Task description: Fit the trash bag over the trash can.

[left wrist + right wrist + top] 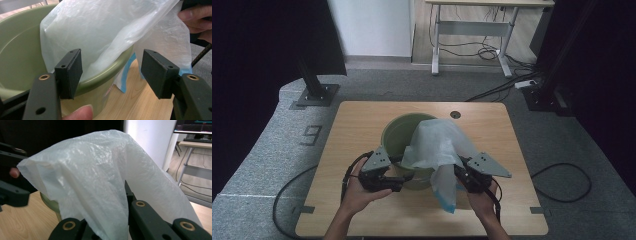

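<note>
You have one green bucket [398, 131] at the surface [357, 125] centre and one translucent white bag [437, 142] draped over its 3 o'clock rim. Right gripper [460, 172] fingers clamp the bag; left gripper [399, 180] fingers stand open astride the 6 o'clock rim.

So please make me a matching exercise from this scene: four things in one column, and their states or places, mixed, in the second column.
Things:
1. left gripper
2. right gripper
3. green bucket
4. plastic bag

States or places:
A. draped over the bucket's rim
B. shut on the bag
C. standing on the wooden table
D. open, astride the bucket's rim

Pairs: 1-D, 2-B, 3-C, 4-A
</note>
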Motion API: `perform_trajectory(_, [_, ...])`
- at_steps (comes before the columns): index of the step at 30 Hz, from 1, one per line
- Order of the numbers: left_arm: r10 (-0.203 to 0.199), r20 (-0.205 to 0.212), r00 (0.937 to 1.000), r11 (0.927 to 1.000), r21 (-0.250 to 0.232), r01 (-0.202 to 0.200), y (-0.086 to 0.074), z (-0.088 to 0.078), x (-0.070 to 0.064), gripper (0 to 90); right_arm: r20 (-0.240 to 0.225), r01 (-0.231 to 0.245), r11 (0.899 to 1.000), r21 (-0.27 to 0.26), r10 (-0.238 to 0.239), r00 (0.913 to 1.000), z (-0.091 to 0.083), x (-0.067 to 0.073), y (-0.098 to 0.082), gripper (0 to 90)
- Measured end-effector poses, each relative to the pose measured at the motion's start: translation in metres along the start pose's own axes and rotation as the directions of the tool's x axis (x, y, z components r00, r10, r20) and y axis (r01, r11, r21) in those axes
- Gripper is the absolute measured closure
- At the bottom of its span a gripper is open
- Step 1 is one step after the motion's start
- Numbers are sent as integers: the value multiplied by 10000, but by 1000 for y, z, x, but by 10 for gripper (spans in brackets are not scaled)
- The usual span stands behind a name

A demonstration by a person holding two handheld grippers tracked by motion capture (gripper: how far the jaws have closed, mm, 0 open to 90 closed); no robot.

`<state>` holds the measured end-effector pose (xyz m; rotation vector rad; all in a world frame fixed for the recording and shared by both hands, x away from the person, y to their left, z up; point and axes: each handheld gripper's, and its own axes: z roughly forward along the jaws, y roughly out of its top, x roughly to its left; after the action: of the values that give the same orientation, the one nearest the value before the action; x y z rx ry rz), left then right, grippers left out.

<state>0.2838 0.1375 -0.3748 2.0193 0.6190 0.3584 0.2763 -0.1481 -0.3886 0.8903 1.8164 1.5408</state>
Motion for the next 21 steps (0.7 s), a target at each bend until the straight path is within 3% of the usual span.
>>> perform_trajectory(8, [-93, -182, 9998, 9996, 269, 98, 5, 13, -3, 371, -271, -97, 10000, 6, 97, 9996, 8, 4, 5, 887])
perform_trajectory(14, [-372, -72, 9993, 9988, 301, 374, 8, 18, -3, 517, -360, -108, 9999, 78, 111, 9993, 6, 2, 3, 886])
perform_trajectory(18, [-836, 357, 9959, 9962, 288, 826, 11, 19, 0, 642, -446, -147, 9998, 157, 153, 9989, 4, -1, 0, 859])
perform_trajectory(19, [-1091, 586, 9923, 9938, 266, 1077, 12, 21, 2, 658, -500, -104, 9998, 186, 113, 9987, 4, -2, 0, 850])
perform_trajectory(21, [-1160, 599, 9914, 9931, 242, 1147, 14, 22, 2, 688, -563, -165, 9995, 256, 180, 9983, 4, -3, -1, 844])
